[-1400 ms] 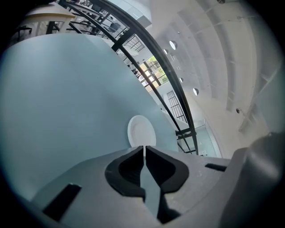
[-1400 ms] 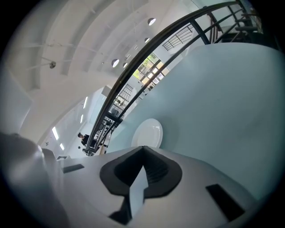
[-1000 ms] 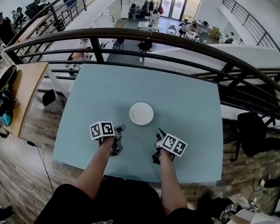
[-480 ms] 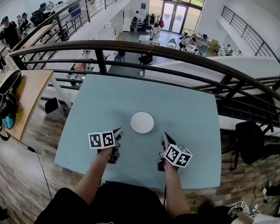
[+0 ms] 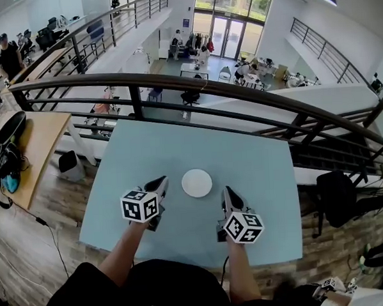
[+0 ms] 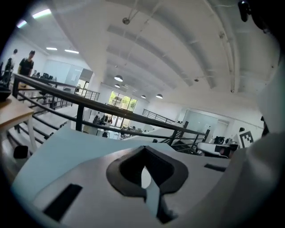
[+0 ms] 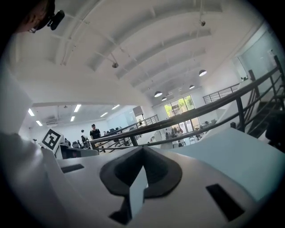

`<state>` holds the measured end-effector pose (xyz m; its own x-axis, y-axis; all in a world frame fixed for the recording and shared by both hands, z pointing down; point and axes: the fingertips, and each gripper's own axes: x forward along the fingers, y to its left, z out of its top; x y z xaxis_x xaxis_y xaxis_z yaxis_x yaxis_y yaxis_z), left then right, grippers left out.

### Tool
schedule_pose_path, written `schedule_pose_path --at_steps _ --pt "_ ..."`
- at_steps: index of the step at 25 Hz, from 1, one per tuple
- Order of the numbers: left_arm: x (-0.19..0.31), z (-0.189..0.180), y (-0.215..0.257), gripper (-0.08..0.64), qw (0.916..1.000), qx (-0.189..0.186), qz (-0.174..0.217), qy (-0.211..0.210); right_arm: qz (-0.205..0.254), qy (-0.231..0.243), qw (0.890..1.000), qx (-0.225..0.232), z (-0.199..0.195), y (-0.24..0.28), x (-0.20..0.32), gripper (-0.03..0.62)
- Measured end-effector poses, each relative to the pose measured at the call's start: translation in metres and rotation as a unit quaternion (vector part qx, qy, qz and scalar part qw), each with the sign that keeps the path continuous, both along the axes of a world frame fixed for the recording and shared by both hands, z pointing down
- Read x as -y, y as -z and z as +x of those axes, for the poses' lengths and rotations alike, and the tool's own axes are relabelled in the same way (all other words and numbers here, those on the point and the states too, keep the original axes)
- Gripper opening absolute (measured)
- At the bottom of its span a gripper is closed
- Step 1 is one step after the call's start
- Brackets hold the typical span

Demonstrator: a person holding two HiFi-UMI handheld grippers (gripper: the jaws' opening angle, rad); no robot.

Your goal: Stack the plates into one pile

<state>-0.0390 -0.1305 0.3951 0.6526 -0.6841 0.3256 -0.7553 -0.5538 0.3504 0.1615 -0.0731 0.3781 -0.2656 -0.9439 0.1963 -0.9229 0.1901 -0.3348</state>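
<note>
White plate pile (image 5: 197, 183) on blue table (image 5: 259, 168), left gripper (image 5: 161, 181), right gripper (image 5: 228, 191) both clenched shut.

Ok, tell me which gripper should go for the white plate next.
Right, narrowly. The right gripper, shut and empty, has its tips just off the near-right rim of the white plate. The left gripper, also shut and empty, sits almost as close on the other side.

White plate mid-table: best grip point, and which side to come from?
Probably the near rim of the white plate, approached low from the person's side. It lies flat on the table with nothing beside it, so only the thin edge gives the jaws purchase.
</note>
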Motion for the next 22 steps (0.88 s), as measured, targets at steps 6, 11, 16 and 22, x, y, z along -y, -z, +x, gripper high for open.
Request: schedule_pose_path --at_steps 6,11,16,22 --pt "-0.001 -0.003 0.046 0.008 0.9944 0.023 0.1 -0.025 0.056 -0.018 0.997 -0.041 -0.008 0.038 -0.001 0.006" --pt "0.005 -0.017 0.067 0.008 0.9899 0.028 0.138 -0.021 0.09 -0.028 0.994 -0.055 -0.015 0.067 -0.003 0.006" --pt "0.011 -0.03 0.103 0.008 0.9819 0.025 0.187 -0.01 0.121 -0.032 0.99 -0.062 -0.017 0.097 -0.005 0.006" --pt "0.012 -0.034 0.132 0.008 0.9725 0.021 0.232 -0.01 0.141 -0.03 0.988 -0.064 -0.017 0.116 -0.004 0.006"
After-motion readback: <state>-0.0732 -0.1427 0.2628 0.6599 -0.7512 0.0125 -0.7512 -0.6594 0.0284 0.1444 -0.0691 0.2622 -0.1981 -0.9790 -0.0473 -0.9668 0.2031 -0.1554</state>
